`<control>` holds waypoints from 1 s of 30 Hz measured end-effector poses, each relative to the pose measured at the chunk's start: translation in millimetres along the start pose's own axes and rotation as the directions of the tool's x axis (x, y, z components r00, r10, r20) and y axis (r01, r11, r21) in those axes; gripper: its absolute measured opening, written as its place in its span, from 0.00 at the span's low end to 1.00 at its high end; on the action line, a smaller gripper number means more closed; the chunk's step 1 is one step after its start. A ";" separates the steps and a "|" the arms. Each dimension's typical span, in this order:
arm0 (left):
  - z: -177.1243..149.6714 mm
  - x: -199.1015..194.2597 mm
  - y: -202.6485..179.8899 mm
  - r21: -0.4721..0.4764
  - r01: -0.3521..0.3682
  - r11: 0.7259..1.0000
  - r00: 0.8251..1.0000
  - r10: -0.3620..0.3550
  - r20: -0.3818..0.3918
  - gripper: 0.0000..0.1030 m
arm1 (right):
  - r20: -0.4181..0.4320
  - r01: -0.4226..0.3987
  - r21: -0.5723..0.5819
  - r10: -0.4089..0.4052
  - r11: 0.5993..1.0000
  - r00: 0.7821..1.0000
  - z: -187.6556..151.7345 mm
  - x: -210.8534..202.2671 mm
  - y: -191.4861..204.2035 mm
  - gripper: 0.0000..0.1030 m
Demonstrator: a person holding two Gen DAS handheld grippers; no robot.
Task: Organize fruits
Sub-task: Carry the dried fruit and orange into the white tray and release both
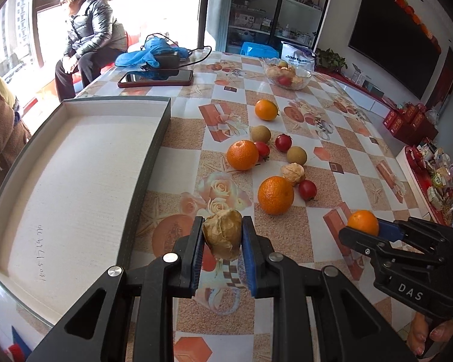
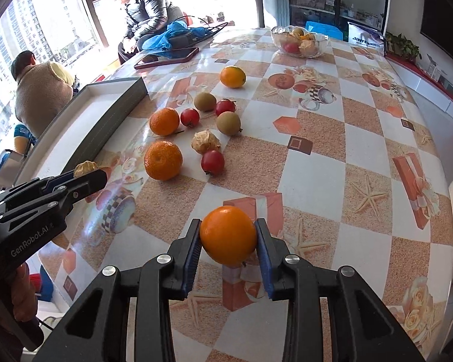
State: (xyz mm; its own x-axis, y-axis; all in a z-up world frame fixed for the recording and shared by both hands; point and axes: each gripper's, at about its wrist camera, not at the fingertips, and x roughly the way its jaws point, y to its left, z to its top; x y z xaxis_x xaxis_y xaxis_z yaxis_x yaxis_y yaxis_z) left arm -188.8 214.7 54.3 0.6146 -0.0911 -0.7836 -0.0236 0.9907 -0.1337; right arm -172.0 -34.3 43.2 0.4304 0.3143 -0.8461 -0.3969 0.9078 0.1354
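My left gripper (image 1: 222, 236) is shut on a papery brown husk fruit (image 1: 223, 236), held just above the table beside the tray (image 1: 75, 181). My right gripper (image 2: 229, 235) is shut on a small orange (image 2: 228, 235), lifted off the tablecloth. The left wrist view shows that same orange (image 1: 363, 222) at the right, pinched in the right gripper (image 1: 364, 226). Loose on the table lie several fruits: oranges (image 1: 275, 195) (image 1: 242, 154) (image 1: 266, 109), red fruits (image 1: 307, 189), brown kiwis (image 1: 296, 155) and another husk fruit (image 1: 293, 173).
A large shallow grey-rimmed tray fills the left side of the table. A glass bowl (image 1: 288, 75) of fruit stands at the far end, with a phone (image 1: 155, 78) and a blue bag (image 1: 154, 52) further left. Two people sit by the window beyond the table.
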 end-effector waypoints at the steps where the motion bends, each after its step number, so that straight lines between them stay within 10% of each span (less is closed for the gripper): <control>1: 0.5 -3.8 3.6 -0.001 -0.005 1.000 1.000 0.005 0.005 0.25 | -0.001 -0.007 0.000 0.007 1.000 1.000 2.3 -0.9 3.2 0.35; 30: 5.5 -37.9 161.6 -0.221 -0.229 0.948 0.972 0.234 0.000 0.25 | -0.137 -0.263 -0.210 0.238 0.942 0.962 73.8 40.7 184.5 0.35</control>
State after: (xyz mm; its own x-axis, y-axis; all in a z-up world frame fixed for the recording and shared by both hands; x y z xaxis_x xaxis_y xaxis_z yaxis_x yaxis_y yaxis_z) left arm -211.5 378.9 65.8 0.5919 0.1436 -0.7931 -0.3369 0.9380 -0.0816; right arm -167.9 166.5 71.8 0.2085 0.4801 -0.8521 -0.6568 0.7143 0.2417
